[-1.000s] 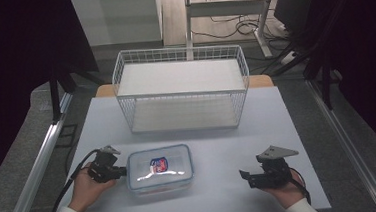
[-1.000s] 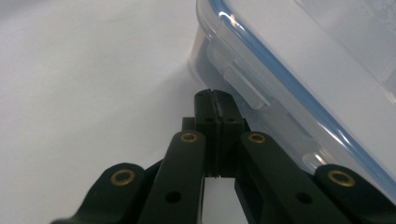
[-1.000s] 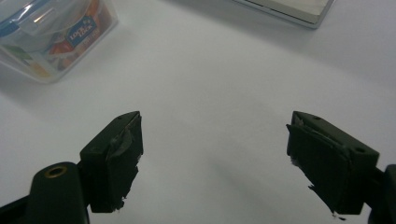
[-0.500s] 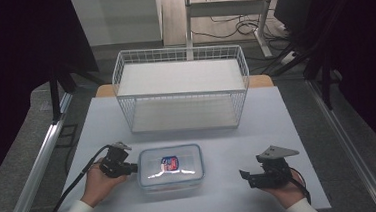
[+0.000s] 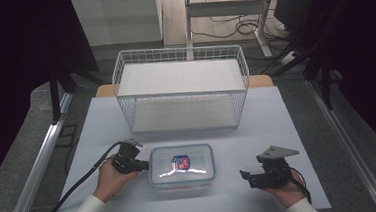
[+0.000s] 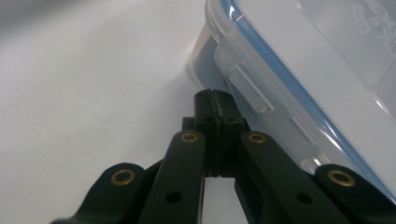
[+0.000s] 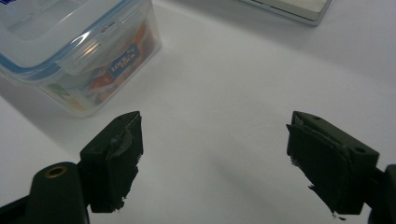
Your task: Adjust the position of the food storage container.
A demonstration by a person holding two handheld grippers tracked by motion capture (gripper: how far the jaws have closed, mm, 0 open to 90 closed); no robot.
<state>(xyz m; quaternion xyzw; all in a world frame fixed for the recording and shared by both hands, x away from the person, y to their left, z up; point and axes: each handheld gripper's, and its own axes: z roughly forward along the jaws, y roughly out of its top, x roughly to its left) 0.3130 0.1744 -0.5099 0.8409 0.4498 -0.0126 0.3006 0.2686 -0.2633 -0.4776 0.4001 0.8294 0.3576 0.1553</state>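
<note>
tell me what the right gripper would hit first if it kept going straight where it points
Probably nothing close: its open jaws frame bare table, and the clear lidded container sits left of that line. The right gripper might brush its corner; depth is unclear.

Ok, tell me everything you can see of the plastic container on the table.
The plastic container is a clear, rounded-corner rectangular box with a translucent lid edged by a blue seal and snap flaps on its sides. A red and blue label sits on the lid, and colourful printed packaging shows through the wall. It lies flat, lid on, on the white table, in front of the wire basket. The shut left gripper presses its closed fingers against the container's left end. The open right gripper stands apart.
</note>
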